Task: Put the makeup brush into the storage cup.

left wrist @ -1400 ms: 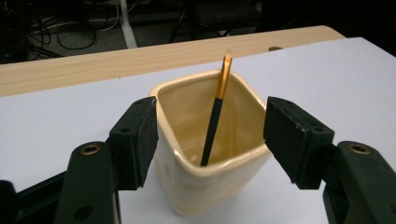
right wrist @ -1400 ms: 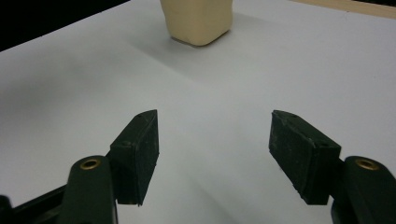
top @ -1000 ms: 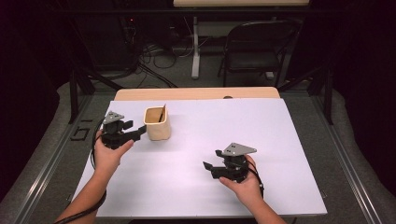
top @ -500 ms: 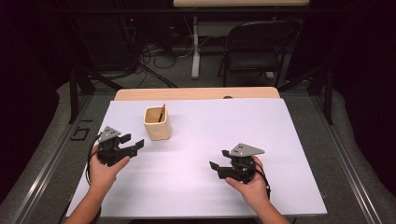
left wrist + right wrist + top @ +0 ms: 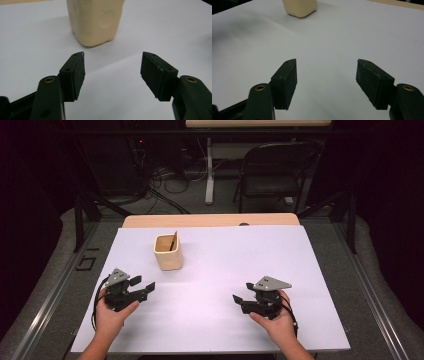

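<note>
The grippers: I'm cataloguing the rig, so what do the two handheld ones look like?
Both the left gripper and the right gripper are black, each topped by a grey three-cornered plate. Black cables trail past the wrists. Each has two blocky black jaws with flat dark pads and brass-coloured pivot screws. Forearms are bare, no sleeves.

Lab: dark curtains [image 5: 30, 195], floor cables [image 5: 160, 175], folding chair [image 5: 272, 175]

We see a pale cream, squarish plastic cup [image 5: 168, 253] with a dark thin stick [image 5: 172, 241] inside, standing on a plain white sheet [image 5: 215, 315] that covers a light wood tabletop [image 5: 210, 220]. Our left gripper [image 5: 141, 287] and right gripper [image 5: 241, 301] are black, each topped by a grey three-cornered plate, with matte black jaws and brass-coloured screw holes
</note>
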### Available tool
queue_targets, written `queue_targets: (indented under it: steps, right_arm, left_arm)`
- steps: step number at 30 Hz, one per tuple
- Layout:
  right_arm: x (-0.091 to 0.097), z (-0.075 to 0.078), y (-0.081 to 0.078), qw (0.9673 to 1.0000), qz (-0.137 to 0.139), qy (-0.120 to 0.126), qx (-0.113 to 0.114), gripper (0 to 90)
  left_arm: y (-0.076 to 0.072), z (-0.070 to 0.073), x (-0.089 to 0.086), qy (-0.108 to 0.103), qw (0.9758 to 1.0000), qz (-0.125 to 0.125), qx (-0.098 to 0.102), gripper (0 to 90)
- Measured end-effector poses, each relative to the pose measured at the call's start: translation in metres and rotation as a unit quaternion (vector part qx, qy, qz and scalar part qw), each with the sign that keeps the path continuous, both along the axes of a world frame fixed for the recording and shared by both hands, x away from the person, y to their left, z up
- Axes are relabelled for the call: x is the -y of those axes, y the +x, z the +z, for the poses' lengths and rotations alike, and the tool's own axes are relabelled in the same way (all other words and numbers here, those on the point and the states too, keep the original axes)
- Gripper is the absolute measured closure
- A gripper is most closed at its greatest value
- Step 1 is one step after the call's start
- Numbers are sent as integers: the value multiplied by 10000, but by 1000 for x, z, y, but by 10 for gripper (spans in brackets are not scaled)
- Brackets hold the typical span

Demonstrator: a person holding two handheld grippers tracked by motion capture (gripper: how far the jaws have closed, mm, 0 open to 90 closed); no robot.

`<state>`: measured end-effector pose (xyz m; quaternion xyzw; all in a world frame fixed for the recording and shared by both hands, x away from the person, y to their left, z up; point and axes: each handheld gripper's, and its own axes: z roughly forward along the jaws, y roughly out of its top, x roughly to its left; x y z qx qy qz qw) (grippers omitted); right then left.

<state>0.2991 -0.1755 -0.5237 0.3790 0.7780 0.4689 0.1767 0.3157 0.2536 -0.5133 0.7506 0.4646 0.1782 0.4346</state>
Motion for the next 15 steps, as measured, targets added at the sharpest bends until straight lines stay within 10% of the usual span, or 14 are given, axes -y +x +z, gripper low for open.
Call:
queue_targets:
  steps: [15]
  right_arm:
    - [32, -4, -12, 9993, -363, 16, 33, 333]
  left_arm:
    - [-12, -12, 8, -96, 9998, -125, -72, 370]
